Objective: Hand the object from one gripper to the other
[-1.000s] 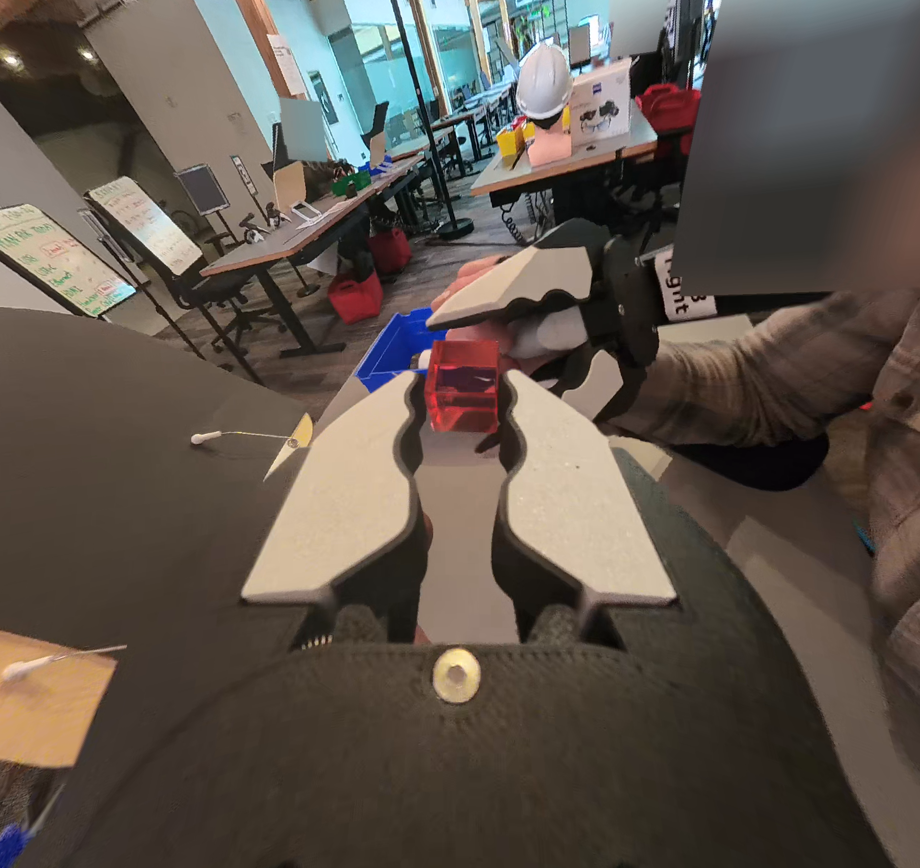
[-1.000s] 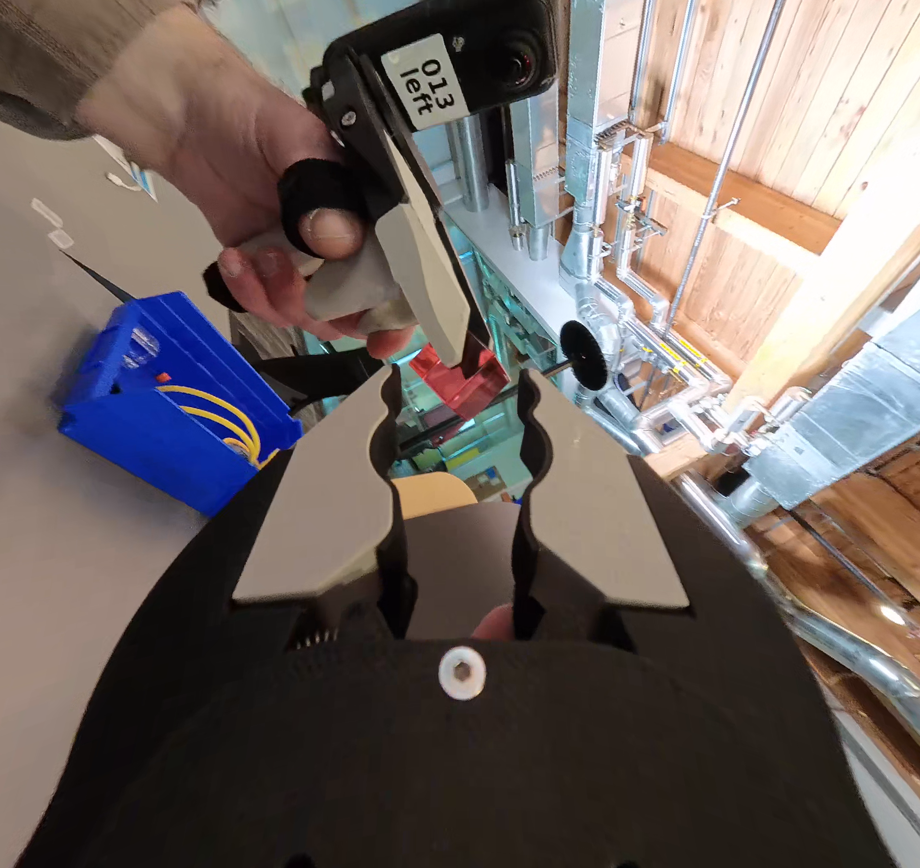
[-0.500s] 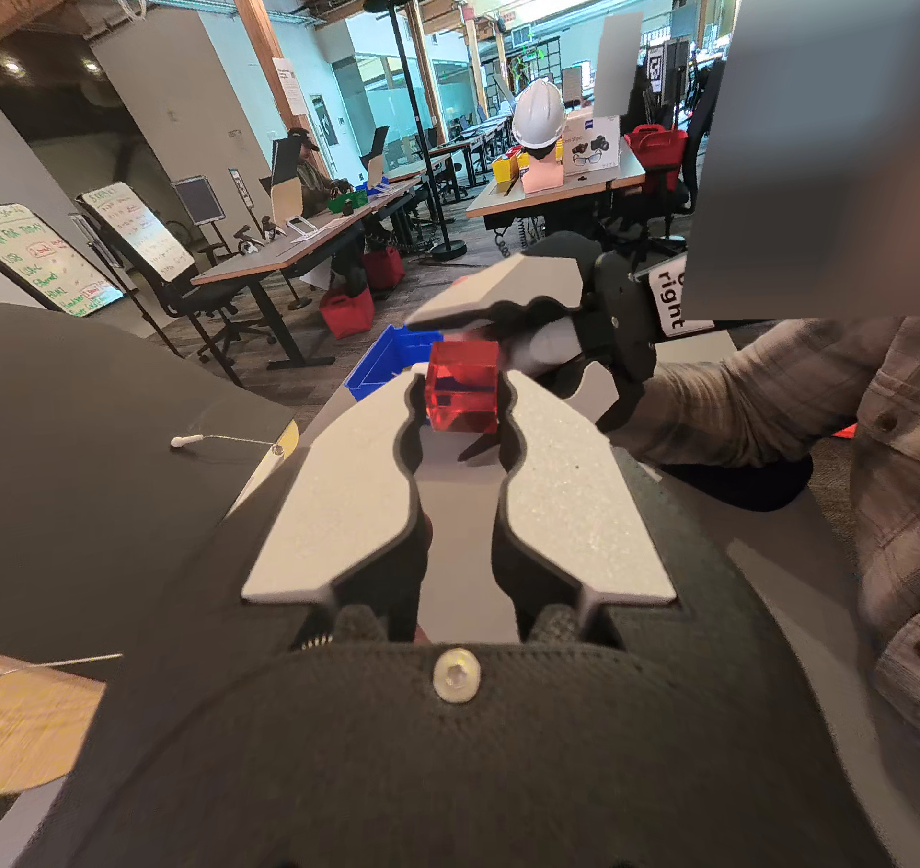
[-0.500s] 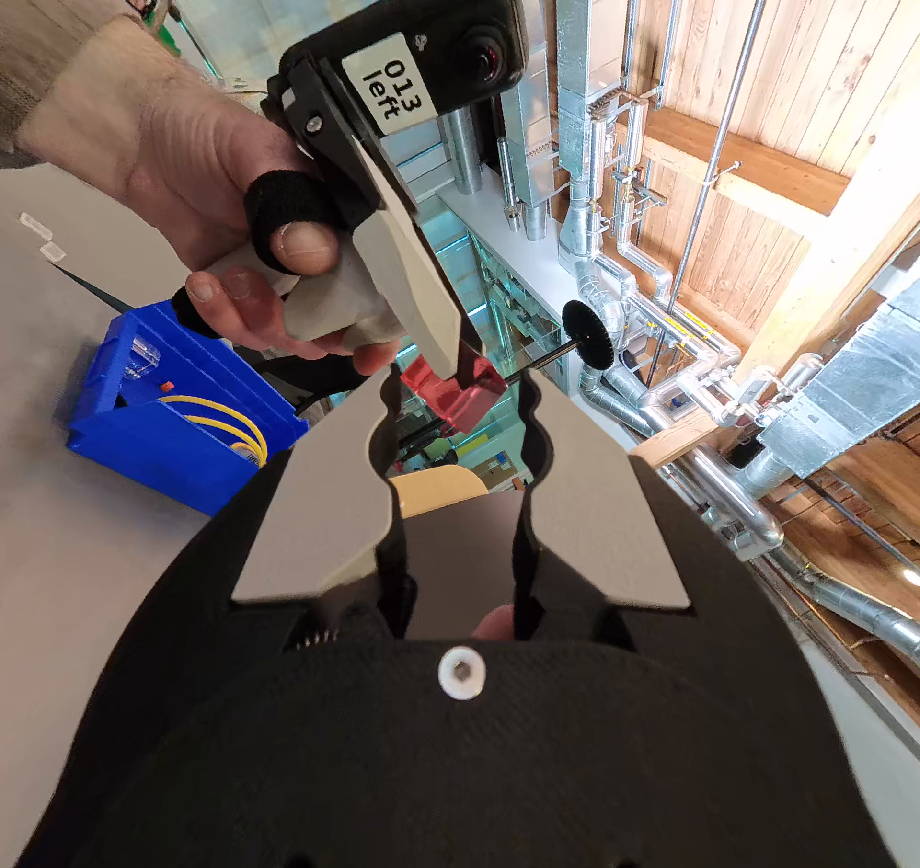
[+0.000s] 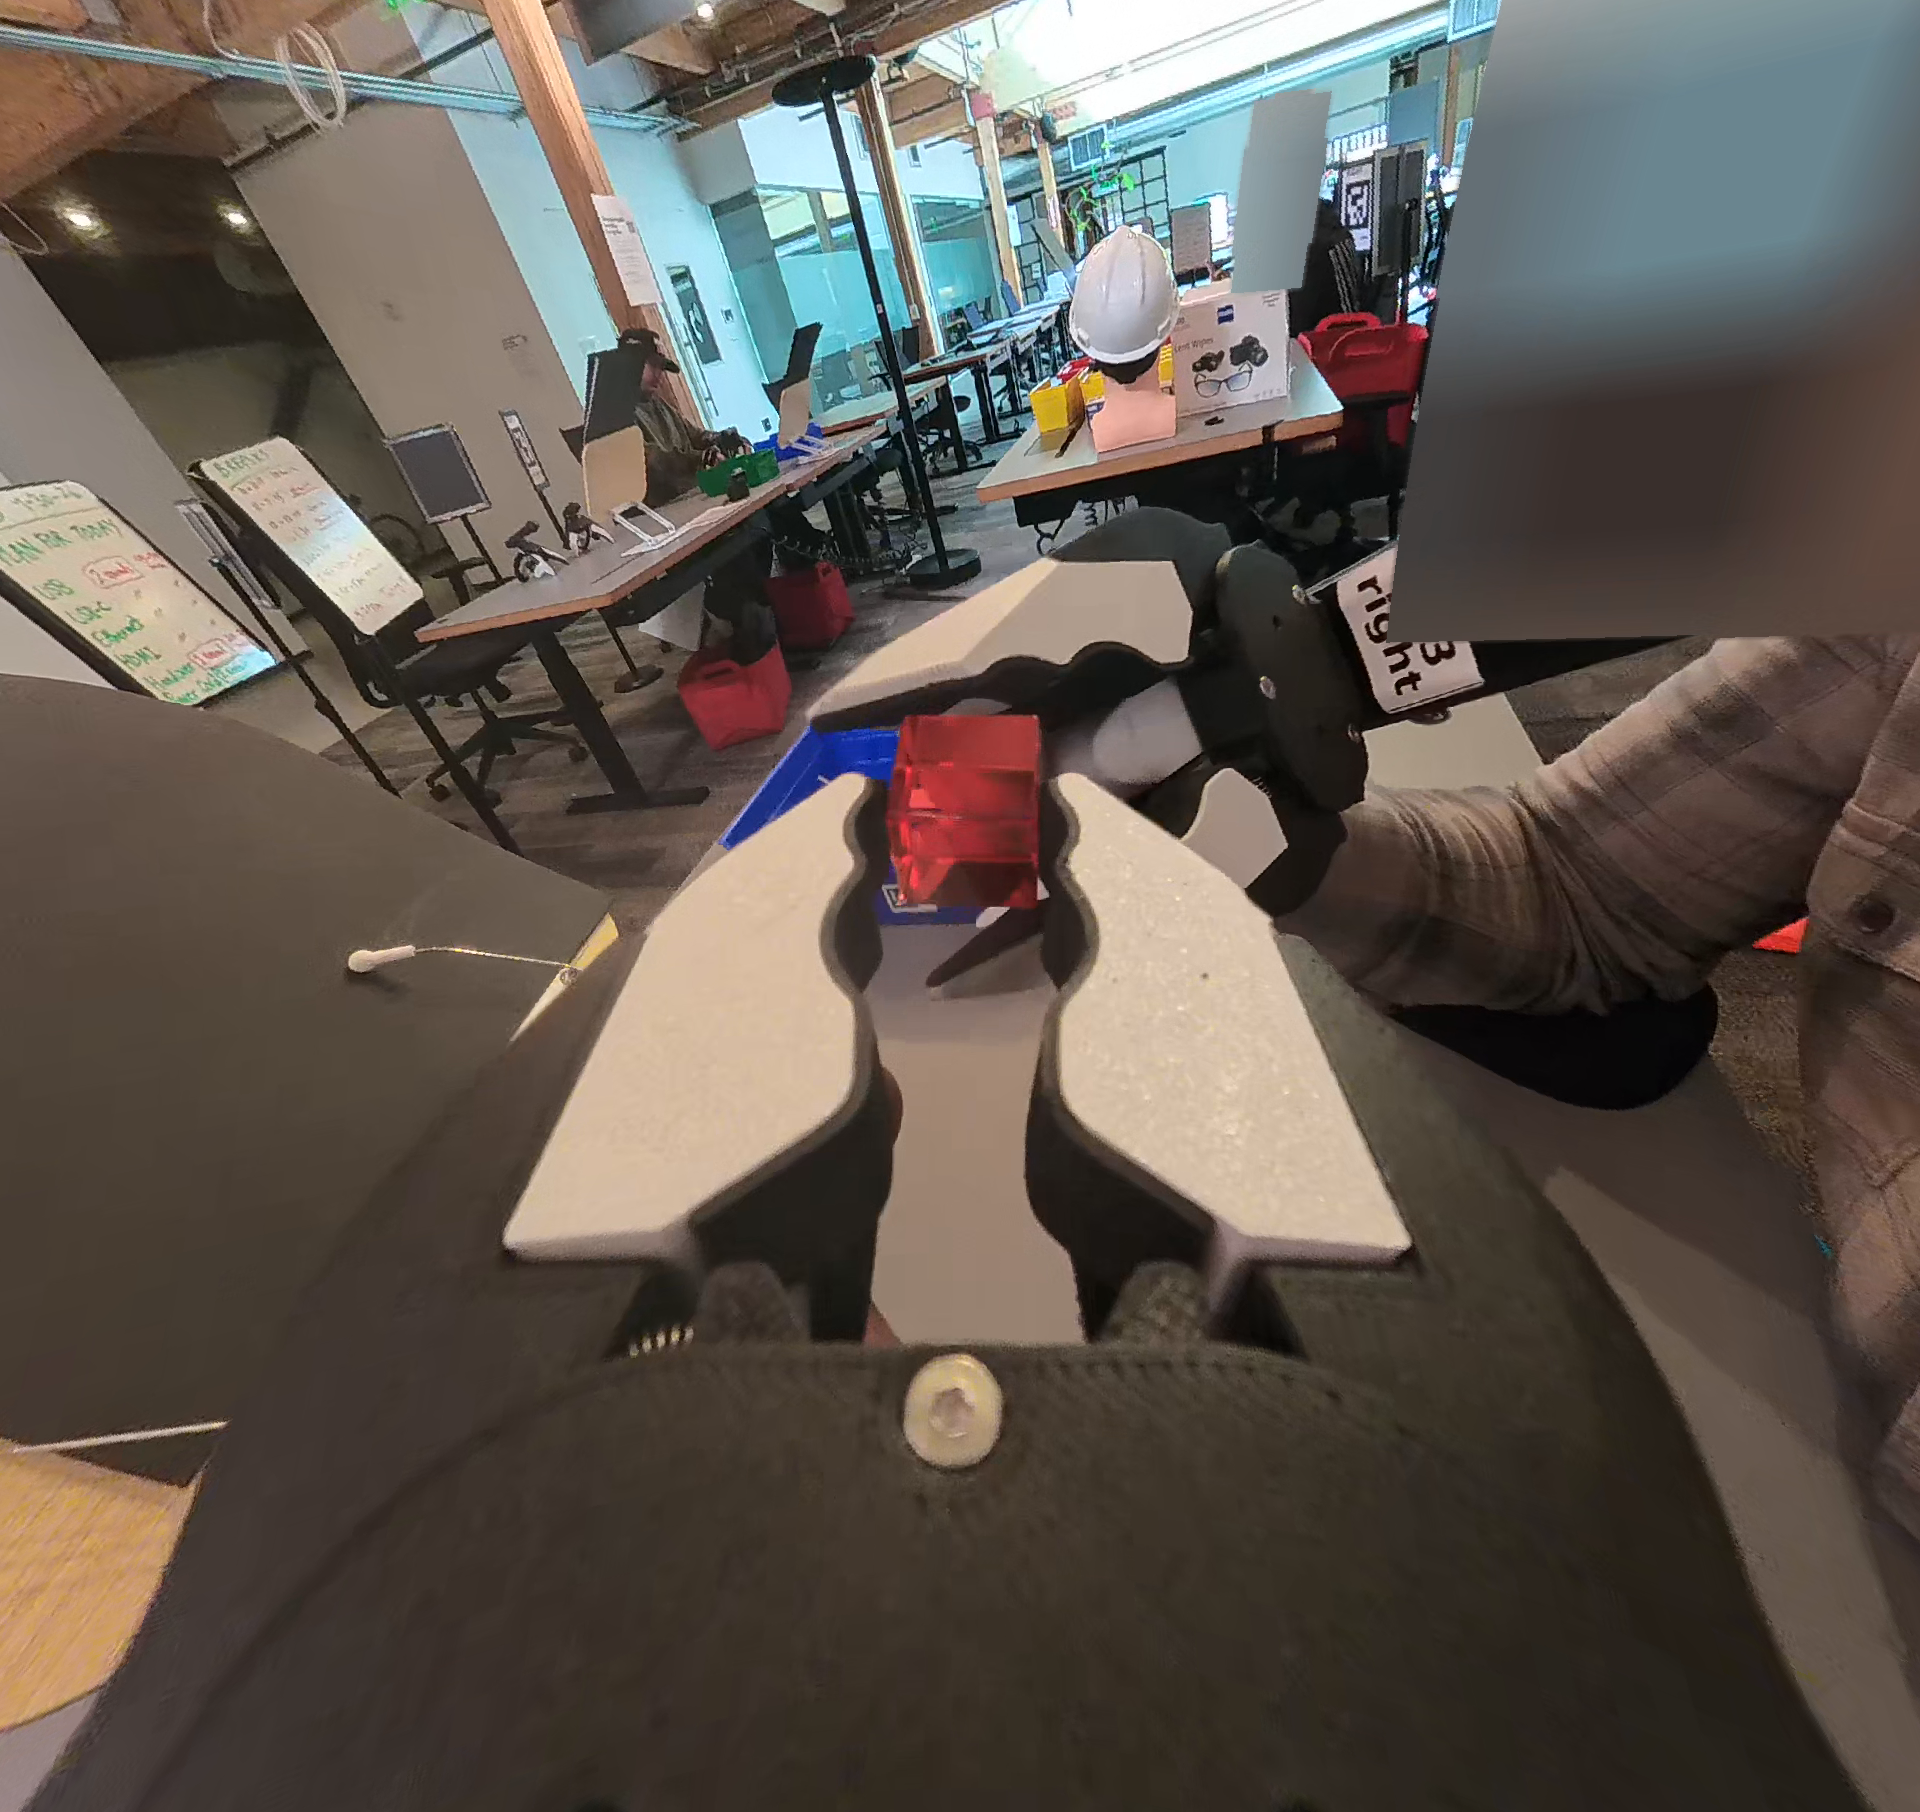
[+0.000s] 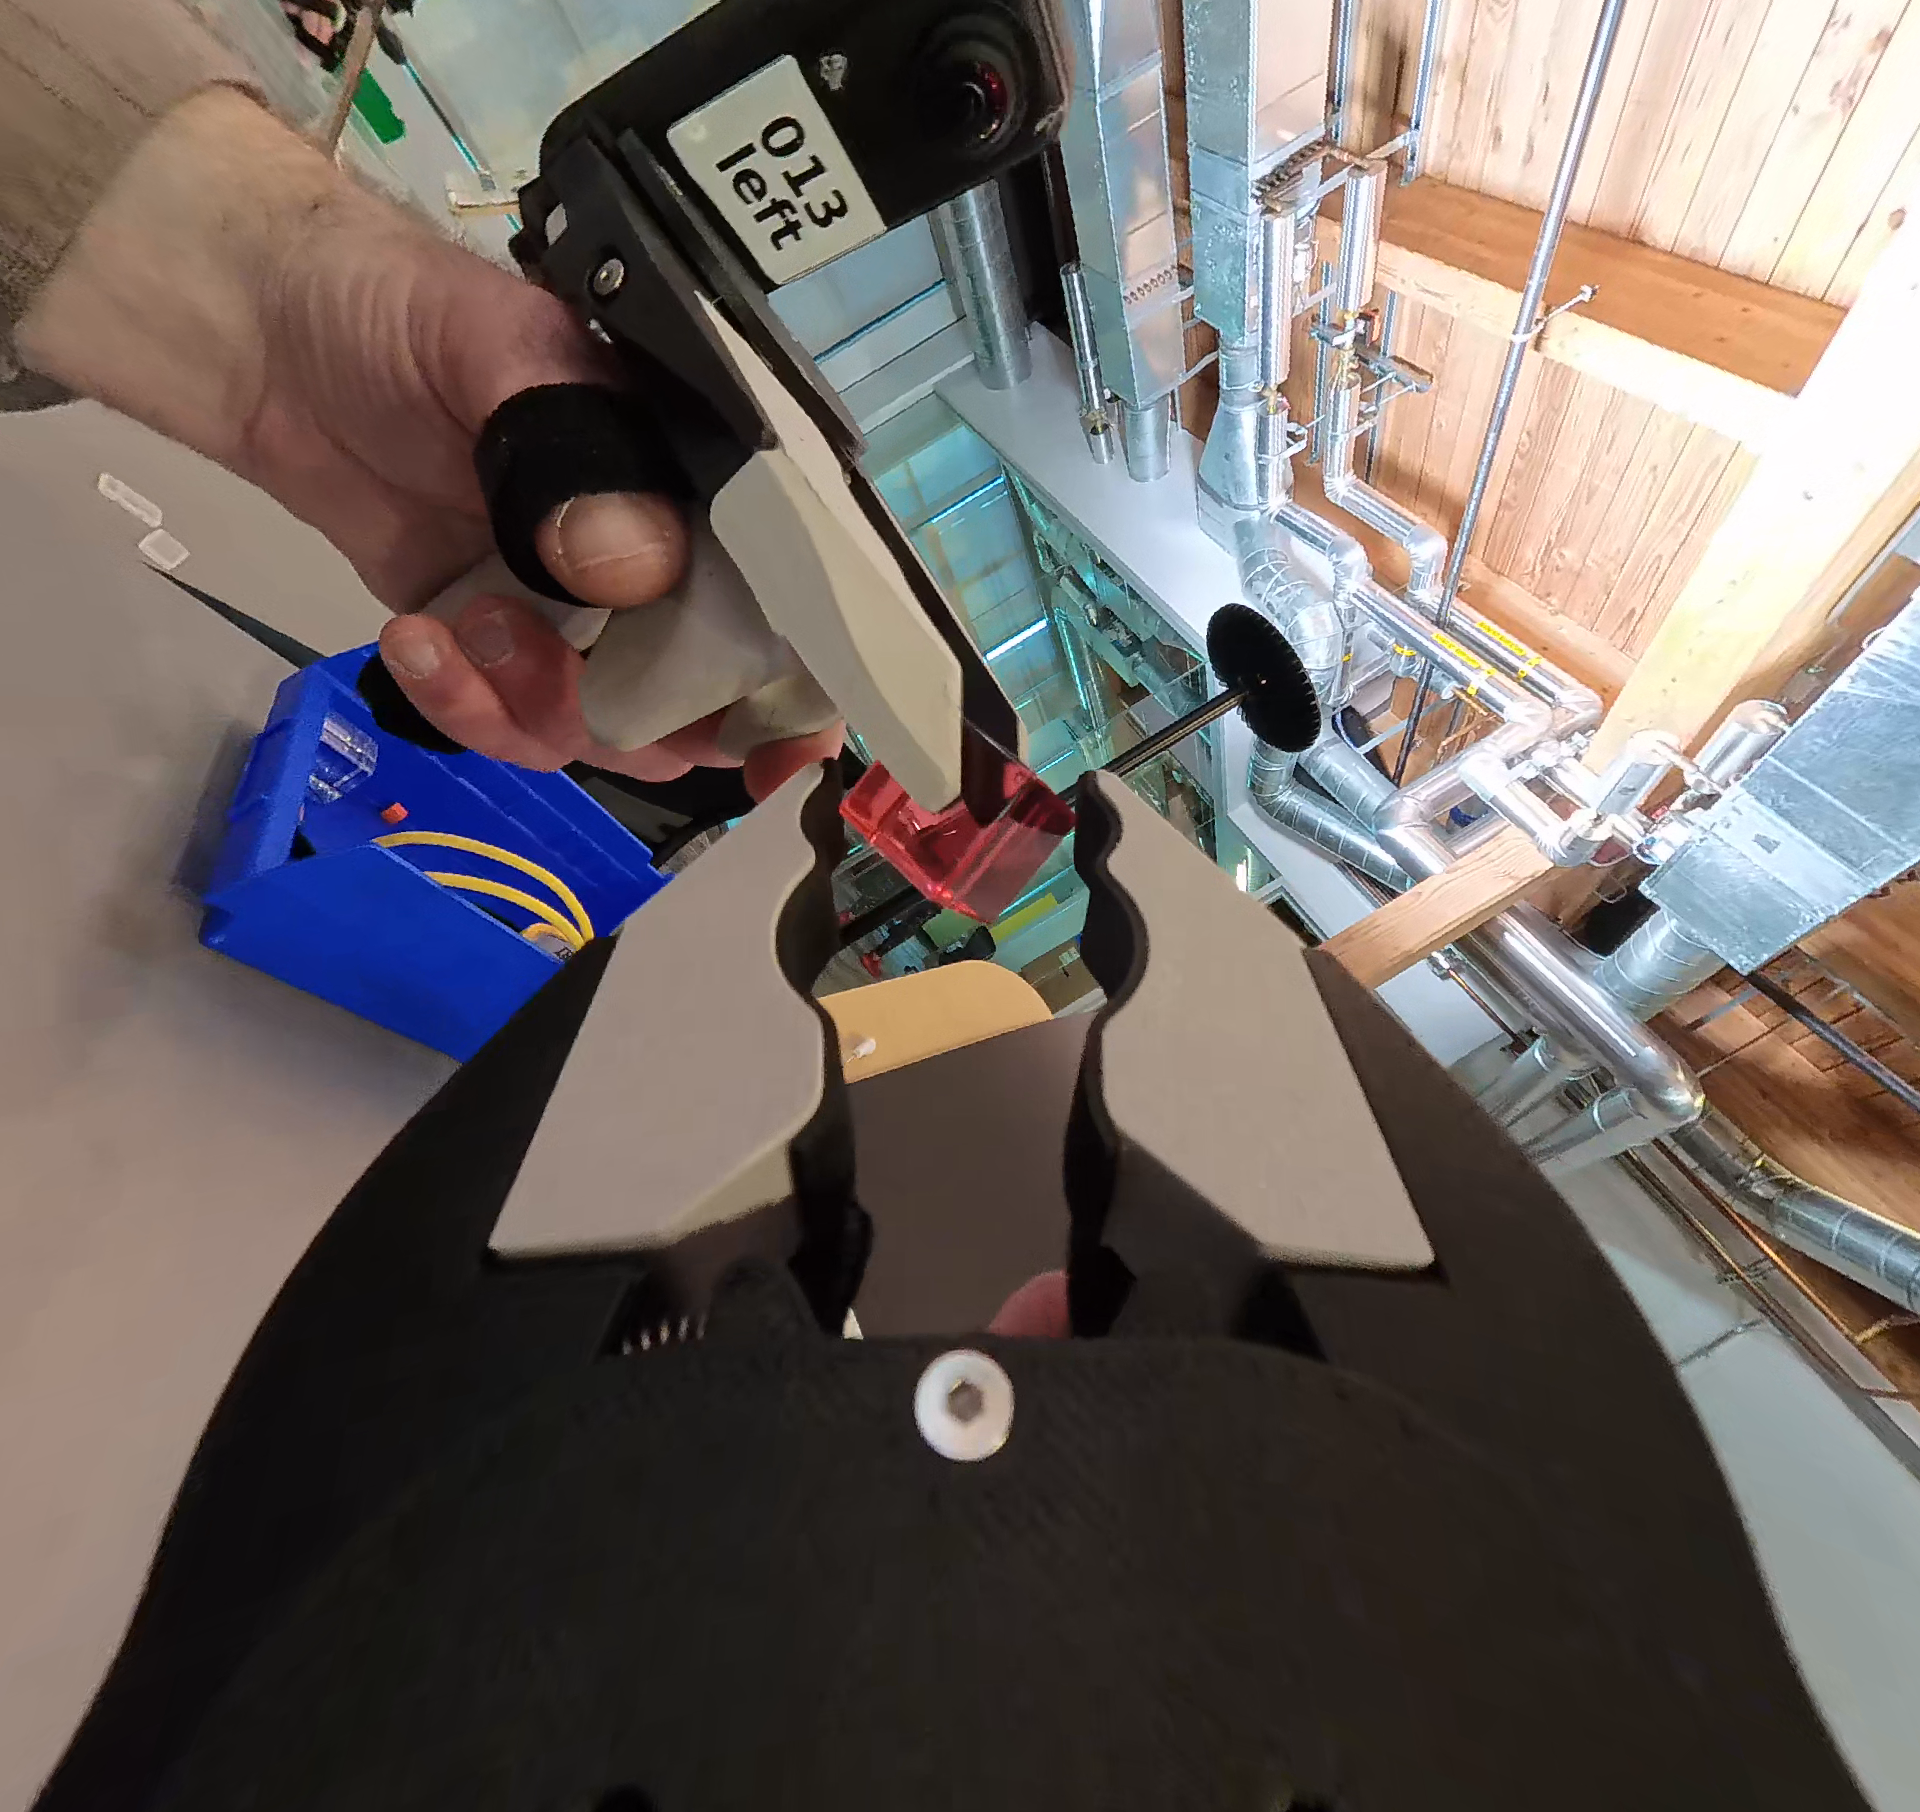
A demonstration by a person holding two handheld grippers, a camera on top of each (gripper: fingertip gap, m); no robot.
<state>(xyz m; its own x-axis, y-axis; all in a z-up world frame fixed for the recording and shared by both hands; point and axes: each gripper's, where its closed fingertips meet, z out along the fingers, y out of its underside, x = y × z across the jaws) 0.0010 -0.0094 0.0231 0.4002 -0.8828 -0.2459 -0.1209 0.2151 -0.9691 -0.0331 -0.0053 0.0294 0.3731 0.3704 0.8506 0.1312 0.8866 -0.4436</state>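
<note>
Right gripper (image 6: pixel 951 796) now closer — jaws wide around one red cube (image 5: pixel 966 812), left gripper (image 5: pixel 961 812) clamping it, one blue bin (image 6: pixel 395 921).

red translucent cube (image 5: pixel 966 812) | airborne, tilted | clamped between left tongs (image 5: pixel 961 827) tips

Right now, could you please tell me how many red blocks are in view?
1: the red block sits clamped in the left gripper, between the open right gripper's fingertips. The blue bin could hide others.
</note>
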